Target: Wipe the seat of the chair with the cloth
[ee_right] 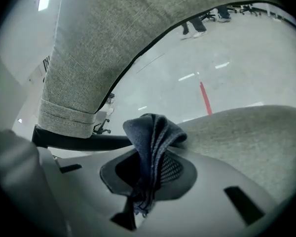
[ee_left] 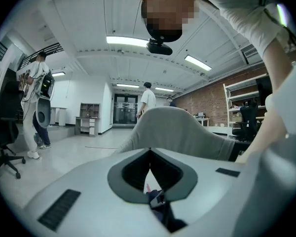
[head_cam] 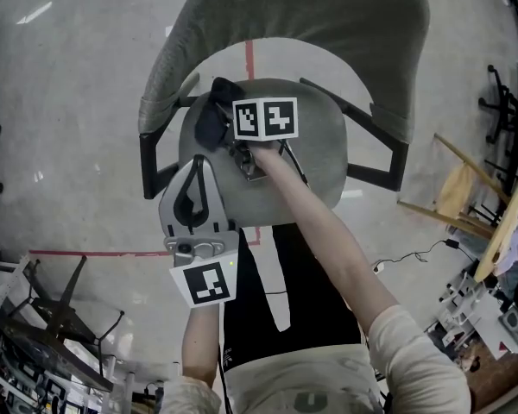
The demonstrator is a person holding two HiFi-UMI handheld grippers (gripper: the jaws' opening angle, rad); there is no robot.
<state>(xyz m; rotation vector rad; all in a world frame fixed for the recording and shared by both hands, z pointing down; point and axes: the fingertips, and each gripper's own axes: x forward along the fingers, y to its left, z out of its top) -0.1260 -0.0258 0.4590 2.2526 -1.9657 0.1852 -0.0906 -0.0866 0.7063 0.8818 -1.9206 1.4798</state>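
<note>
- Grey fabric seat (head_cam: 319,145): the right gripper (head_cam: 227,132) clamps the bunched dark cloth (ee_right: 150,147) over its rear left.
- The left gripper (head_cam: 196,169), jaws together, hangs at the front edge.
- Best practice: press flat and overlap the passes.
- The cloth's long axis follows the jaws, folded end toward the backrest (head_cam: 302,11).

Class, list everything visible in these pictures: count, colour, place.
chair: one, grey, black armrests, centre floor
cloth: one, dark blue-grey, on the seat near the backrest
floor tape: two lines, red, behind and left of the chair
wooden chairs: count unclear, pale, far right
bystanders: at least two, white tops, down the hall
left gripper: one, grey, shut, empty, by the seat's front left edge
right gripper: one, grey, shut on the cloth, over the seat
right arm, left arm: one each, pale sleeves, bottom of head view
</note>
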